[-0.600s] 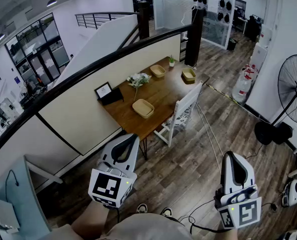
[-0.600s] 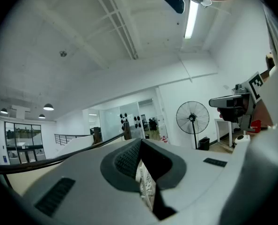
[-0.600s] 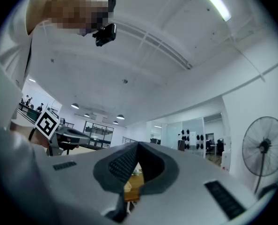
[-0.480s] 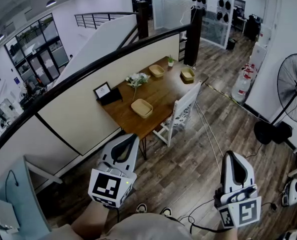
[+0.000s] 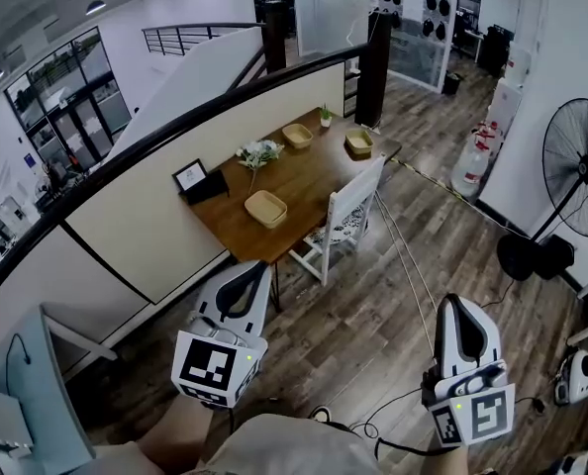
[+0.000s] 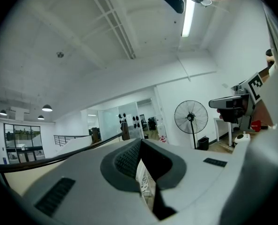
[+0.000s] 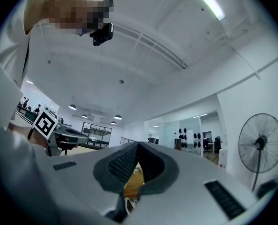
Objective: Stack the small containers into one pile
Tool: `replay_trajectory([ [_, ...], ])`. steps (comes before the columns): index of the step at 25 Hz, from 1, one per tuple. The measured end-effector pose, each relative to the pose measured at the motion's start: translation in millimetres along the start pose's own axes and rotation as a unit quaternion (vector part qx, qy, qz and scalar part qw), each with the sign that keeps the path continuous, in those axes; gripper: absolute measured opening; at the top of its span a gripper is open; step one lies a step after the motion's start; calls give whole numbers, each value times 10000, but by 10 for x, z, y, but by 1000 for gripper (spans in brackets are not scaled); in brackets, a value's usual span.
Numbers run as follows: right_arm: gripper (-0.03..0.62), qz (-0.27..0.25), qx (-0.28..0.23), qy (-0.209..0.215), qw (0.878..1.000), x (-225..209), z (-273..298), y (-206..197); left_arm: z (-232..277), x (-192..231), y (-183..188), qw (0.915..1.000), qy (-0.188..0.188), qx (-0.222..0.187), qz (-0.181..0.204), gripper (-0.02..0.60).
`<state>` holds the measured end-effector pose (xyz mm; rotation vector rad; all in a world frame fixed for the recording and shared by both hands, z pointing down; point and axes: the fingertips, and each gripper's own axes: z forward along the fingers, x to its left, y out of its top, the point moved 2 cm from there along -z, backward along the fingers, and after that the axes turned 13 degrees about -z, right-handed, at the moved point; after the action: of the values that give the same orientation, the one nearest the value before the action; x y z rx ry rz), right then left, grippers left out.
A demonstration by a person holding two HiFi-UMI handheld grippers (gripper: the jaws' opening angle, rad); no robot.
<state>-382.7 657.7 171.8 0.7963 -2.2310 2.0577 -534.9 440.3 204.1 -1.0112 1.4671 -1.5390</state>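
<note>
Three small tan containers sit apart on a wooden table [image 5: 304, 181] well ahead of me: one near its front end [image 5: 265, 208], one at the far left [image 5: 297, 136], one at the far right [image 5: 359, 143]. My left gripper [image 5: 250, 277] is held low at the left, far short of the table, its jaws shut with nothing between them. My right gripper [image 5: 461, 326] is low at the right over the floor, also shut and empty. In the left gripper view the gripper [image 6: 140, 170] points upward into the room; in the right gripper view the gripper [image 7: 135, 170] does the same.
On the table stand a flower vase [image 5: 255, 153], a framed card [image 5: 191, 177] and a small plant [image 5: 325, 117]. A white chair [image 5: 341, 220] stands at its near side. A half wall with a dark rail [image 5: 175, 137] runs behind. A floor fan [image 5: 577, 171] stands right; cables lie on the floor.
The view has shifted a little: the table and chair sit slightly further left and higher in frame. Both grippers keep their places and stay shut.
</note>
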Motion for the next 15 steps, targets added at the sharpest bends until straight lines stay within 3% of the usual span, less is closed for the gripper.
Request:
replay_trajectory([
  [7,5,126,107,-208,9996,-271,-129,-164,133,-277,1,9993,-108,-81,-338,8],
  [8,86,185,75,-290,9994,-320,-129,-179,165,-287,9,9991,-113,-108,-393,65],
  [9,291,244,49,-369,9990,-367,-125,-200,205,-292,5,9989,-118,-125,-435,178],
  [10,339,287,29,-461,9985,-418,-121,-224,249,-295,-6,9988,-116,-135,-464,244],
  [13,370,245,30,-687,9973,-556,-74,-288,388,-280,-44,9987,-87,-181,-471,318],
  [15,371,211,71,-677,9975,-618,31,-339,514,-249,-50,9987,-93,-196,-472,321],
])
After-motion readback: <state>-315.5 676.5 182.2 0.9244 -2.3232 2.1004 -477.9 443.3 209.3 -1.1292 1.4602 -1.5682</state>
